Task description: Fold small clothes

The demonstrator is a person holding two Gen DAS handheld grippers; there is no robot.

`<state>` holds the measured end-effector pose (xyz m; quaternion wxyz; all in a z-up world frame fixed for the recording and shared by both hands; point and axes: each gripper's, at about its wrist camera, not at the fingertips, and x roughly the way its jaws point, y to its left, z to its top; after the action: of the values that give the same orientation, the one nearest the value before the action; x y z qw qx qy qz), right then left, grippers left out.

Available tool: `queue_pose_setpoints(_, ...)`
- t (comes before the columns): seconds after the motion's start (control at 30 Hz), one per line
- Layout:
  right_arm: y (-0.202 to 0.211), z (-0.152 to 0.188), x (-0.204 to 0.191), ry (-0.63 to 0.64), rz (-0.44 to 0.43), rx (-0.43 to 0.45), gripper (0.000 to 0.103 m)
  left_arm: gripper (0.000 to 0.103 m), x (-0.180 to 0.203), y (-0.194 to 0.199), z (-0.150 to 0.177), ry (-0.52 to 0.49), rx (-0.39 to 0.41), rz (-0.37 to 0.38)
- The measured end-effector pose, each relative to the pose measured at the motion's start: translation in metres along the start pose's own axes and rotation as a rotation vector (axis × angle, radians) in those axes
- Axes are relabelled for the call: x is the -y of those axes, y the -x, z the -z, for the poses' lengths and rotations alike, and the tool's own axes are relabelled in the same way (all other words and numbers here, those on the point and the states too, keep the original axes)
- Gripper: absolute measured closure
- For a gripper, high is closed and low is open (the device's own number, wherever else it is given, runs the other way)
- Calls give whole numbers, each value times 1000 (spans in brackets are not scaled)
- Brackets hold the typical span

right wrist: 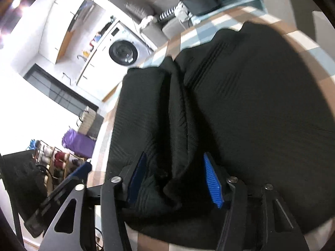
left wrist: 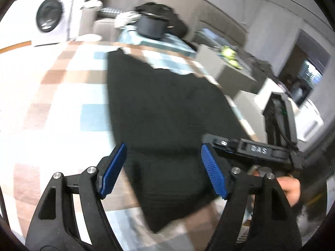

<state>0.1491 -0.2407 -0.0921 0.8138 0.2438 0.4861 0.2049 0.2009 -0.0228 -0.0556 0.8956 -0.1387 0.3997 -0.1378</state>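
I find the black ribbed garment (left wrist: 167,108) lying on the checked tabletop (left wrist: 62,96), its long axis running from my near edge toward the far edge, where a dark pot (left wrist: 151,26) stands beyond its ragged far hem. My left tool (left wrist: 163,169) stands wide and empty above the garment's near end, with bare checked surface open toward the left edge. My right tool (right wrist: 173,177) is spread wide with a bunched fold of the cloth between its blue pads (right wrist: 212,179), not clamped.
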Motion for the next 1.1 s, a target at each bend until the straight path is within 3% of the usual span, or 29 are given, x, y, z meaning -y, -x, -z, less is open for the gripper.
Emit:
queue_pose_setpoints(0.07,-12,-1,-2,12,26,-22,61,32,-17,0,0,33,3,-23)
queue_pose_setpoints(0.1,-12,-1,-4,28,28,-11,74,32,-26,-2,-1,54,2,-26)
queue_pose_setpoints(0.13,-14,-2,-7,45,31,-17,93,32,-34,1,1,67,2,-24)
queue_pose_setpoints(0.2,-2,0,-13,57,-9,11,95,32,-45,1,4,86,-3,-23)
queue_pose_setpoints(0.3,34,3,-29,64,-169,82,96,32,-51,5,8,95,-7,-23)
queue_pose_setpoints(0.37,49,7,-26,25,-205,103,96,32,-52,3,7,90,-10,-21)
queue_pose_setpoints(0.4,51,10,-21,10,-184,101,96,32,-52,1,7,86,-17,-18)
queue_pose_setpoints(0.47,37,14,-5,12,10,66,95,32,-49,-7,6,74,-35,-10)
queue_pose_setpoints(0.53,12,20,13,-9,136,-57,92,32,-46,-10,9,58,-55,-5)
queue_pose_setpoints(0.57,16,22,14,-2,107,-27,90,32,-41,-10,10,47,-61,-5)
queue_pose_setpoints(0.63,24,20,8,17,99,-10,73,32,-38,-10,14,28,-59,-1)
queue_pose_setpoints(0.7,38,20,4,31,79,46,65,32,-36,-9,17,26,-67,-4)
queue_pose_setpoints(0.77,50,23,-1,58,64,86,65,32,-32,-11,19,27,-72,-9)
queue_pose_setpoints(0.9,56,28,-14,114,-26,80,65,32,-27,-13,18,26,-74,-3)
queue_pose_setpoints(1.07,23,36,-13,103,-62,-60,65,32,-28,-12,18,23,-75,-7)
queue_pose_setpoints(1.1,15,38,-13,95,-44,-87,72,32,-29,-12,18,26,-76,-7)
